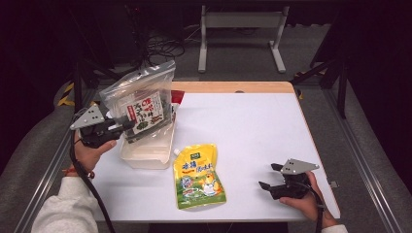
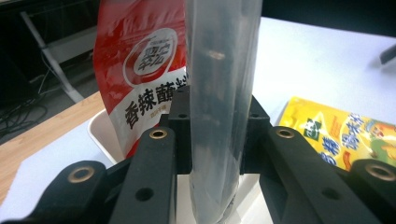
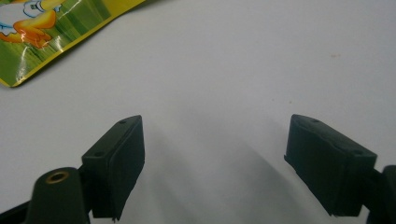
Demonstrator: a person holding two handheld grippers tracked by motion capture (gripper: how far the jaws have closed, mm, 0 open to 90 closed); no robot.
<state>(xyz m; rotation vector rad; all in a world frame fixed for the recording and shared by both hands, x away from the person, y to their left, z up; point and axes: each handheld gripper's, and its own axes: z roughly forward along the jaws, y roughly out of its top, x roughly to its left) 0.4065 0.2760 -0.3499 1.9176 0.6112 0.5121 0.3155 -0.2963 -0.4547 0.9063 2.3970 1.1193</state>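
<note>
Two grippers are at work over the white table. The left gripper, at the left side of the table, is clenched on a clear bag of dark snacks; in the left gripper view the bag runs upright between the two black pads, which press on it from both sides. The bag is held raised and tilted above a shallow white tray that sits at the left of the table, its lower edge over the tray's far part. A red pouch stands in the tray just behind the bag, leaning against the far wall. A yellow spouted pouch lies flat on the table just right of the tray, near the front edge. The right gripper rests low at the near right of the table, well apart from the bag, with its jaws spread wide and nothing between them; in the right gripper view a corner of the yellow pouch lies beyond its left pad.
</note>
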